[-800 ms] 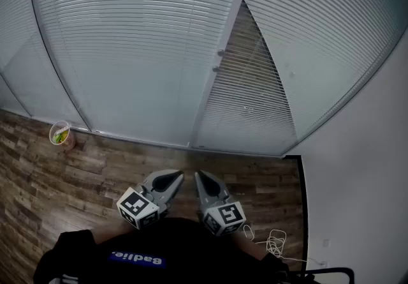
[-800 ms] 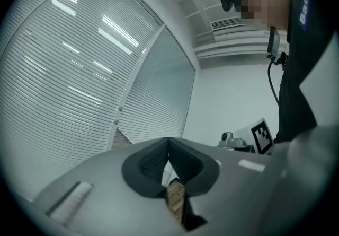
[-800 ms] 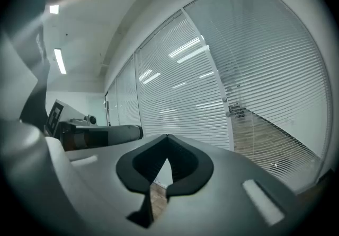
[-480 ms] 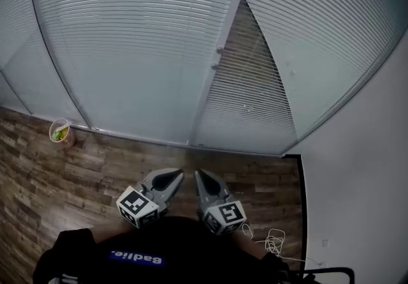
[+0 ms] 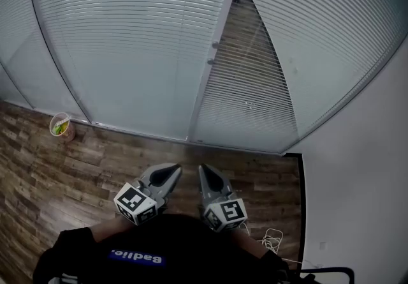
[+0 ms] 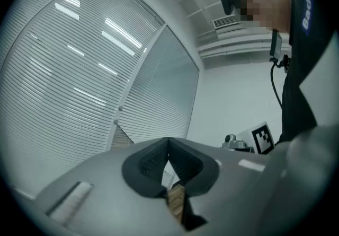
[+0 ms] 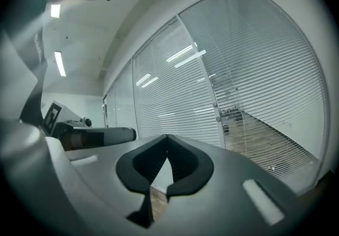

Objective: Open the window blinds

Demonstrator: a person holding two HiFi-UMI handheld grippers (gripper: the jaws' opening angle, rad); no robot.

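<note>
The left tongs [image 5: 172, 169] and right tongs [image 5: 204, 169] are both pinched together and empty, held level above the wood floor [image 5: 57, 174]. The closed window blinds [image 5: 134, 46] hang along the floor's far edge.

Cool, even indoor light fills every view, with no hard shadows. Long lamps show as bright streaks across the white slatted window blinds [image 5: 127, 40], and one white ceiling strip lamp [image 7: 59, 63] glows in the right gripper view. The brown wood-plank floor [image 5: 38, 174] looks dimmer. Wide lenses bow straight frames into curves, and both gripper views darken to black at the corners.
</note>
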